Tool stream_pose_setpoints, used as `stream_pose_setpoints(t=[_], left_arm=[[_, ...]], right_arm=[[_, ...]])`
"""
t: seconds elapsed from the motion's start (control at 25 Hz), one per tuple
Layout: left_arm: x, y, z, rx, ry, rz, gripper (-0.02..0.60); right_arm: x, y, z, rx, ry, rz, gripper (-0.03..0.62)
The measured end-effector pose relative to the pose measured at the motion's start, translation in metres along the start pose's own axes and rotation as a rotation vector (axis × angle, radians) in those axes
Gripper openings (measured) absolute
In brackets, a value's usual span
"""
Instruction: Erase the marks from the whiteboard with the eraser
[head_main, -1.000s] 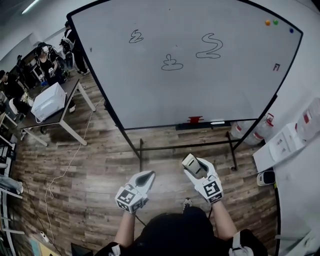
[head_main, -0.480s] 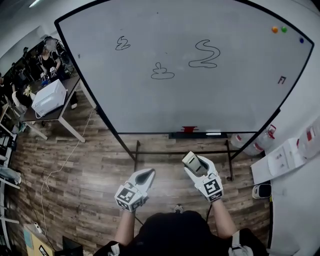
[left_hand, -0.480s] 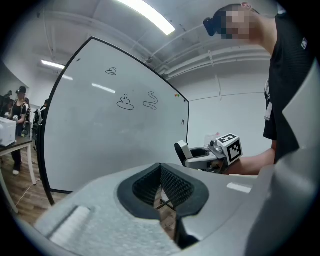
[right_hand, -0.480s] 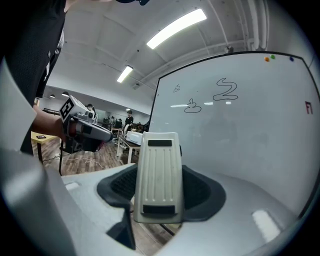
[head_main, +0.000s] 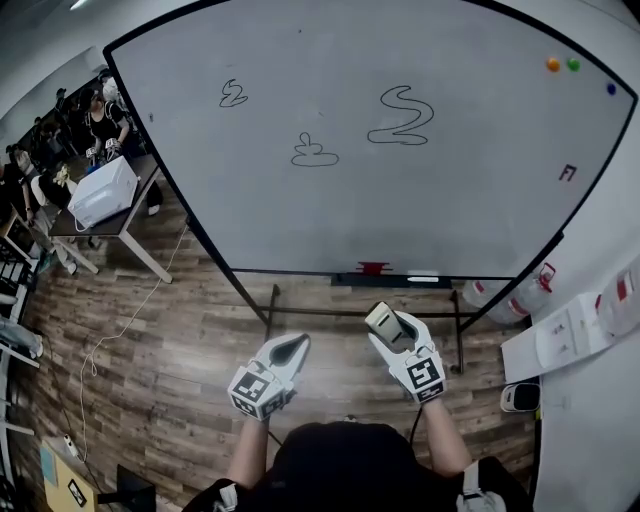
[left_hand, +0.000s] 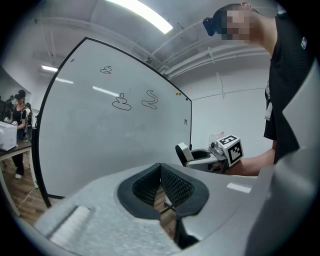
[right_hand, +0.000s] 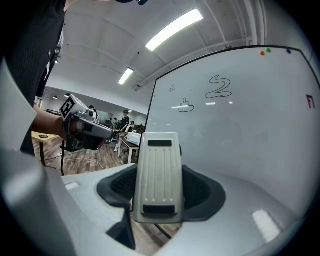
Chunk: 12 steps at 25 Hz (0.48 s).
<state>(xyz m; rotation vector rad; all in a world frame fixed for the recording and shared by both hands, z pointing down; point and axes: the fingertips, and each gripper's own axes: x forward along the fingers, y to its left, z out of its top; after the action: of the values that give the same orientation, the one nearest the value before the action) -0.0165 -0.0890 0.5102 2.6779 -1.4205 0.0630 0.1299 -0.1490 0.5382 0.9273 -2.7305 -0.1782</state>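
A large whiteboard (head_main: 450, 200) on a wheeled stand faces me, with three black squiggles: a small one (head_main: 233, 94) at upper left, one (head_main: 314, 152) in the middle, a bigger one (head_main: 402, 116) to its right. The same board (left_hand: 100, 130) and squiggles (right_hand: 220, 87) show in both gripper views. My right gripper (head_main: 385, 322) is shut on the beige eraser (right_hand: 159, 175), held in front of the board and well short of it. My left gripper (head_main: 290, 352) is shut, holding nothing, level with the right one.
A marker tray (head_main: 395, 279) with a red item (head_main: 372, 267) runs along the board's lower edge. Coloured magnets (head_main: 560, 65) sit at top right. A table (head_main: 128, 215) with a white box (head_main: 100, 192) and several people stand at left. Water jugs (head_main: 505, 300) and white boxes (head_main: 575, 335) are at right.
The whiteboard has grown larger and shifted left in the head view as I have come closer. Both grippers have kept their places, the eraser still held.
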Motion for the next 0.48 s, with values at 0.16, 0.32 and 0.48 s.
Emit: stream_pose_setpoints(t=[0.16,0.32,0.48], left_arm=[[0.003,-0.003,0.0,0.002,-0.001,0.014,0.011],[0.004,-0.002,0.005,0.013,-0.012,0.027,0.011],[-0.004,0.007,-0.002,-0.016,-0.01,0.03,0.011]], right_arm=[[-0.002,-0.003,-0.005,-0.006,0.011,0.01,0.256],[0.001,-0.011,-0.006,-0.023,0.019,0.009,0.258],[0.008,-0.007,0.007,-0.019,-0.039,0.03,0.256]])
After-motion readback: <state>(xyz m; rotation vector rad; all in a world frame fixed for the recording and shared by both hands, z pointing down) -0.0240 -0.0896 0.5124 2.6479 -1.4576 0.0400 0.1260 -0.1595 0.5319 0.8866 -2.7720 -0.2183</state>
